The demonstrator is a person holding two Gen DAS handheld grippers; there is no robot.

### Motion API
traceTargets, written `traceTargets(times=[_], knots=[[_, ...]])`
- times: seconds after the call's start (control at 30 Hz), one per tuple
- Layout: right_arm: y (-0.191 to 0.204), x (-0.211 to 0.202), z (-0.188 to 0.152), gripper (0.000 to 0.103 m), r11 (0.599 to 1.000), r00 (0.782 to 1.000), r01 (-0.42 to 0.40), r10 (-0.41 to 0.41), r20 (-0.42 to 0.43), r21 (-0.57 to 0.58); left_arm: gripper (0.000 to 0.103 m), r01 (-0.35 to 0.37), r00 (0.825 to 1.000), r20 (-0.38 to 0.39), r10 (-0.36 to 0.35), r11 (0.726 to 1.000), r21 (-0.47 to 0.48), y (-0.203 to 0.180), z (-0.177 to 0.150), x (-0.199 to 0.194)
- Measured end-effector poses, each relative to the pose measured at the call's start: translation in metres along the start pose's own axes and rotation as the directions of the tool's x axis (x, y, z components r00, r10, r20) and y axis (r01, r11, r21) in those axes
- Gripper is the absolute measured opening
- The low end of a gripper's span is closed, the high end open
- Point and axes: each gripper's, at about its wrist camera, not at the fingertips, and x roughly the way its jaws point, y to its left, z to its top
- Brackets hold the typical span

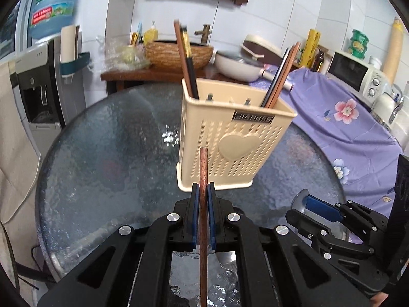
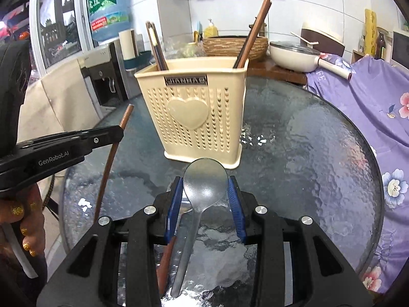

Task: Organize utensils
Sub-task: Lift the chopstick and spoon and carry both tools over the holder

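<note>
- Clamped between the blue pads of the left gripper (image 1: 203, 192) is a brown chopstick (image 1: 203, 204); the jaws are narrowed onto its shaft, and its tip is seen rising toward 12 o'clock, short of the holder's base.
- From the right wrist view, the same chopstick (image 2: 112, 153) is seen at 9 o'clock, tilted, gripped partway along by the left gripper (image 2: 112, 134), with its tip up and its lower end reaching down toward the table.
- A metal spoon (image 2: 204, 181) is held by the right gripper (image 2: 205, 186): the bowl is pinched at its sides between the blue pads, the jaws being set moderately wide to the bowl's width, and the handle is trailed back toward 6 o'clock.
- In the left wrist view the right gripper (image 1: 306, 202) is seen at 4 o'clock, with the spoon's bowl (image 1: 300, 199) edge-on at its tip.
- A beige holder (image 2: 196, 110), perforated and marked with a heart, is stood upright on the glass table (image 2: 319, 153) at 12 o'clock from both grippers, near them but apart.
- Two pairs of chopsticks are already stood in the holder: a dark pair (image 1: 188, 64) in the left corner and a brown pair (image 1: 280, 76) in the right corner, both leaned outward.
- A second utensil handle under the right gripper is glimpsed; what it is cannot be told.
</note>
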Motion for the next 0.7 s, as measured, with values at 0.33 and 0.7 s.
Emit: traceTargets(times=[0.33, 0.7], knots=[[0.004, -0.034, 0.012, 0.037, 0.999, 0.998, -0.034, 0.034, 0.055, -0.008, 0.006, 0.024, 0.995, 0.093, -0.027, 0.999, 0.035, -0.007, 0.013, -0.041], [0.005, -0.055, 0.022, 0.037, 0.999, 0.995, -0.032, 0.034, 0.09, -0.026, 0.006, 0.029, 0.986, 0.162, -0.04, 0.997, 0.065, -0.011, 0.02, -0.065]])
